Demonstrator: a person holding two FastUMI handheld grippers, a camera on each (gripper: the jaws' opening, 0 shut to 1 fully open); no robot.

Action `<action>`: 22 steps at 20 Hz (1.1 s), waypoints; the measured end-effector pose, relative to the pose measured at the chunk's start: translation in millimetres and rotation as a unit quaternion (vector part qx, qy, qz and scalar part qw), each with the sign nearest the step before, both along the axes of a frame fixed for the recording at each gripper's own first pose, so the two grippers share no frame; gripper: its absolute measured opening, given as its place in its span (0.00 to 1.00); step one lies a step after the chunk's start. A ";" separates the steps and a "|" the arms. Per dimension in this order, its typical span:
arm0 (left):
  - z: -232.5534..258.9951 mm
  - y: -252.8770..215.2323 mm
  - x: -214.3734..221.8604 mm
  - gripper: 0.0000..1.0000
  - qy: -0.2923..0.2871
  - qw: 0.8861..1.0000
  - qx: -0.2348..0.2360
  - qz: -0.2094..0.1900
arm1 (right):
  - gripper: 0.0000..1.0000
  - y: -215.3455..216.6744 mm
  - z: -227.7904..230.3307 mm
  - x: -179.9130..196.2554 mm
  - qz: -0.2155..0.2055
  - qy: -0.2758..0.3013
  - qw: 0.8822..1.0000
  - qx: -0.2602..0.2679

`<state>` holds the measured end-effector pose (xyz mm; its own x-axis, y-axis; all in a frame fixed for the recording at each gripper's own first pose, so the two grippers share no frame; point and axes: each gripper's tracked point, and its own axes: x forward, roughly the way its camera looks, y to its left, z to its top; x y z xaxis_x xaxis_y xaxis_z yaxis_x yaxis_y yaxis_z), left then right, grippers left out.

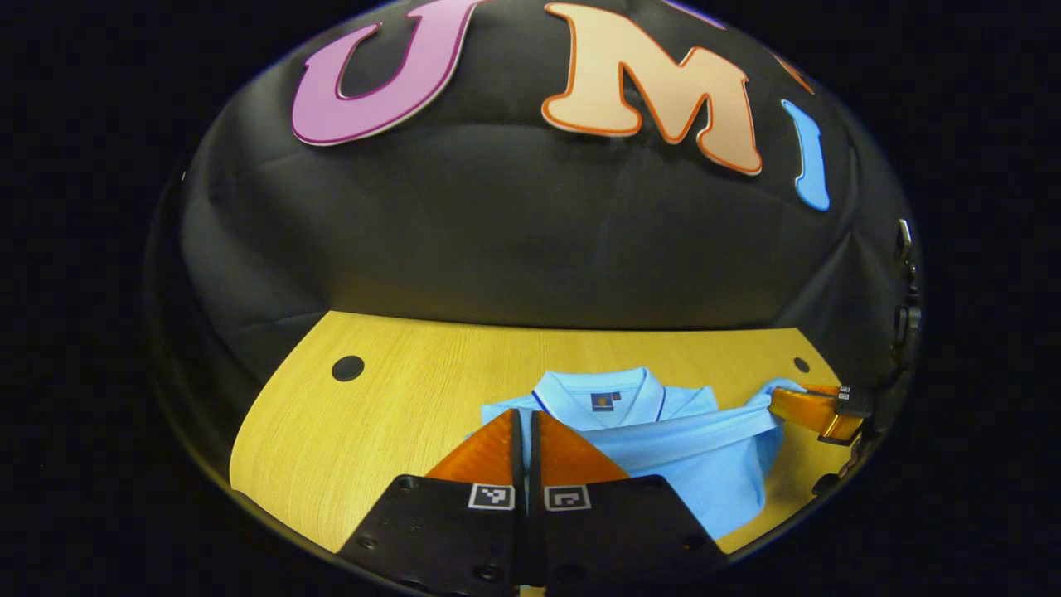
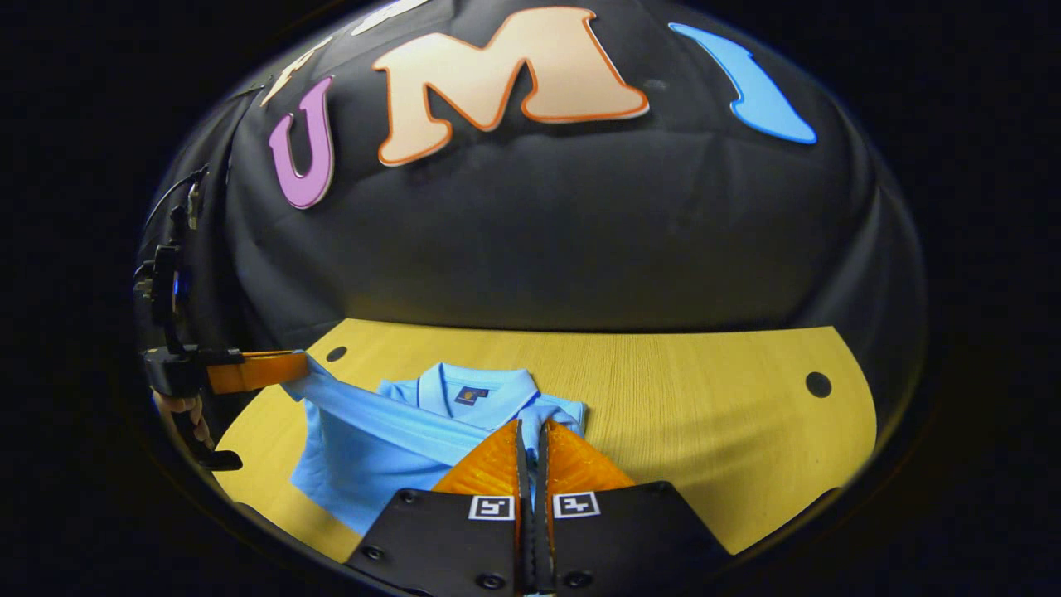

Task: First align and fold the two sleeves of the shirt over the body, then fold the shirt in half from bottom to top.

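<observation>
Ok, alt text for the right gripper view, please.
A light blue polo shirt lies collar-up on a wooden table. The right claw, fingers closed, pinches its near edge, while the left claw grips fabric at the far left.

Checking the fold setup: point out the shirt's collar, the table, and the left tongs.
collar [image 2: 477,383]: right gripper view, the back band above the label.
table [image 2: 704,414]: right gripper view, bare wood beside the shirt.
left tongs [image 1: 525,419]: left gripper view, between the fingertips.

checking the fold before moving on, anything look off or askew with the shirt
Nothing damaged. The light blue shirt is mid-fold: a band of fabric is stretched taut across it between the two closed hand-held grippers, so it lies bunched and slanted on the wooden table.
</observation>
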<state>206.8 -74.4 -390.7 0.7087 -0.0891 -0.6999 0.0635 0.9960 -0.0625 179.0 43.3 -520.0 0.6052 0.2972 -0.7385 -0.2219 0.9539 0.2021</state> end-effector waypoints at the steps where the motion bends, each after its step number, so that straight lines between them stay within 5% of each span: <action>1: -15.5 -2.3 1.3 0.00 0.012 1.000 0.000 0.002 | 0.03 -3.4 -22.5 -1.2 -0.001 0.008 1.000 -0.008; 6: -61.7 2.5 3.4 0.00 0.043 0.999 -0.010 0.024 | 0.03 -7.8 -67.4 -5.2 -0.005 0.036 0.999 -0.030; 8: -67.4 19.7 2.2 0.00 0.047 0.998 0.022 0.040 | 0.09 -11.8 -66.3 -8.6 -0.013 0.045 0.998 -0.036; 11: -32.2 24.0 -4.0 0.10 0.023 0.998 0.015 0.049 | 0.62 -19.3 -25.7 3.0 -0.020 -0.012 0.998 -0.051; 13: 22.1 22.6 -5.4 0.37 -0.038 0.998 -0.004 0.044 | 1.00 -23.2 31.9 3.4 -0.033 -0.066 0.996 -0.046; 14: 56.2 28.5 -10.8 0.65 -0.072 0.996 0.000 0.046 | 1.00 -25.3 64.0 1.8 -0.042 -0.098 0.994 -0.041; 16: 125.3 39.0 -27.8 0.89 -0.140 0.989 0.012 0.041 | 0.99 -29.4 137.4 -12.8 -0.054 -0.158 0.985 -0.035; 22: 280.5 45.4 -128.2 0.92 -0.271 0.962 0.024 0.001 | 0.98 -23.4 313.9 -112.2 -0.074 -0.278 0.958 -0.023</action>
<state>78.6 -29.0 -110.2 0.9708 -0.0640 -0.2314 0.0717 0.9971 0.0252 66.8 19.9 -206.1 0.9414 0.1526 -0.3008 -0.1443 0.9883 0.0499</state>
